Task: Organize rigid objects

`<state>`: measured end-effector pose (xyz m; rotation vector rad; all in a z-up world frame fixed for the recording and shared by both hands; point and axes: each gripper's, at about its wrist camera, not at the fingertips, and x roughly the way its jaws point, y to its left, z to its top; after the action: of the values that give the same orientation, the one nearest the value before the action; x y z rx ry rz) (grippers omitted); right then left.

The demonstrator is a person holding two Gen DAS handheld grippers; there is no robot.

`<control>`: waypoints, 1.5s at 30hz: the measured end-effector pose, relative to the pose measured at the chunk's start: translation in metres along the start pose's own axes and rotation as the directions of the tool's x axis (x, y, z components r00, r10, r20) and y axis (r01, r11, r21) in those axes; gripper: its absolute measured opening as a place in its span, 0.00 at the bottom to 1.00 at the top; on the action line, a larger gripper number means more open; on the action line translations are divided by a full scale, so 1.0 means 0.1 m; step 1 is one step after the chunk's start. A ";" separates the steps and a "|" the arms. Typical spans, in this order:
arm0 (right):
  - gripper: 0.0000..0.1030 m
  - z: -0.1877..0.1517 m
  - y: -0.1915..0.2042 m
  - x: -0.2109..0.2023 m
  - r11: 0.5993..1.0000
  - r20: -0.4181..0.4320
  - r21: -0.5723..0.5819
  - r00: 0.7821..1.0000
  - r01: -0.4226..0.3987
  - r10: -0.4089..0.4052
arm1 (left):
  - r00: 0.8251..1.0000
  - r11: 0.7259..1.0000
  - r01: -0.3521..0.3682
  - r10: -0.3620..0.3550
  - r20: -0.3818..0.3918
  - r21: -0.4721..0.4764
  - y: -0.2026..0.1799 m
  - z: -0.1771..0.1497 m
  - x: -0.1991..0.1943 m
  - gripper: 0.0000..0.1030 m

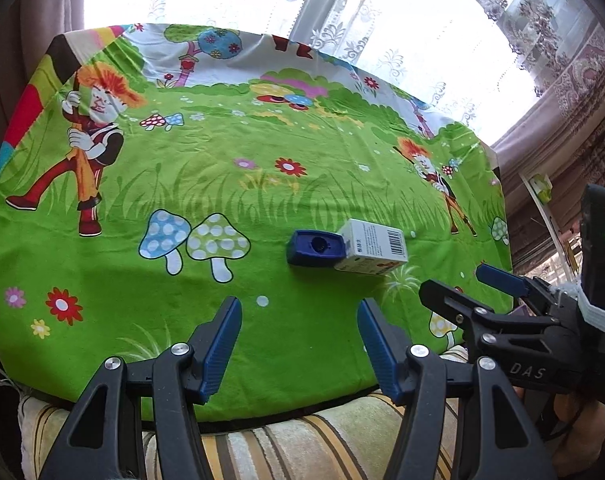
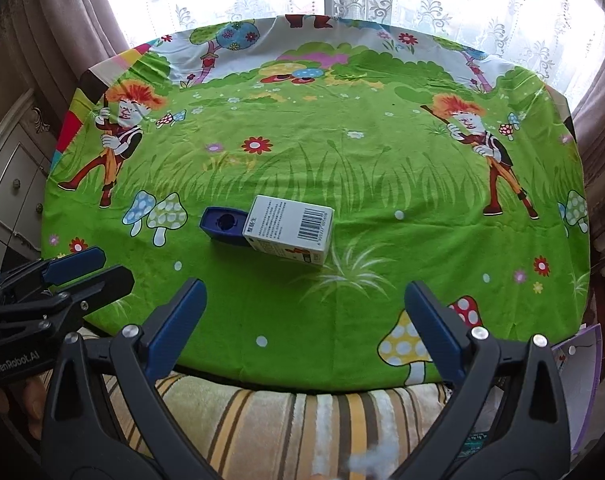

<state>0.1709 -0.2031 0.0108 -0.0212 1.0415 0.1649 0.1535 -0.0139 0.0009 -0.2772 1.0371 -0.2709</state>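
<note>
- Left wrist view showed the left gripper [image 1: 298, 344] hovering over the near edge of the table [image 1: 102, 272], its jaws parted and nothing between them
- Right wrist view showed the right gripper [image 2: 306, 320] likewise over the near edge, its jaws spread wide and empty; it appeared wider open than the left
- A white carton [image 2: 290, 230] with a barcode lay on its side near the middle of the table, somewhat toward the near edge; its left end rested on, or against, a dark blue sharpener-like block [image 2: 224, 228], so the two touched
- Both objects sat on a green cartoon-print cloth [image 2: 382, 184] that covered the table
- Step in hand, as judged: an approach to the pair, with neither object yet gripped
- Good practice would be to take the carton across its narrow sides, lifting it clear before the blue block is handled, since dragging it could shove the block
- A soft cloth may wrinkle under a sliding object, so a lift was preferable to a push
</note>
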 end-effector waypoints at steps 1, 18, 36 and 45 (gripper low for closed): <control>0.97 0.03 0.03 0.05 1.000 -0.001 0.003 1.000 -0.002 0.002 | 1.000 1.000 -0.001 0.001 0.002 -0.012 0.04 0.00 0.01 0.59; 0.97 0.23 0.00 0.77 0.997 -0.074 0.062 0.997 0.036 -0.032 | 0.999 0.995 0.008 -0.011 -0.037 -0.095 0.34 -0.03 0.29 0.59; 0.72 0.17 -0.38 0.81 0.990 -0.032 0.074 0.993 0.118 -0.116 | 0.995 0.999 -0.043 0.044 -0.084 0.012 -0.13 0.12 0.62 0.59; 0.71 0.05 -0.74 0.73 0.980 -0.019 0.130 0.989 0.148 -0.147 | 0.989 0.995 -0.098 0.099 -0.106 0.013 -0.41 0.27 0.99 0.59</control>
<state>0.2224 -0.2665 -0.0537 0.0195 1.0538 -0.0385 0.2208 -0.0840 -0.0513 -0.2054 1.1514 -0.2017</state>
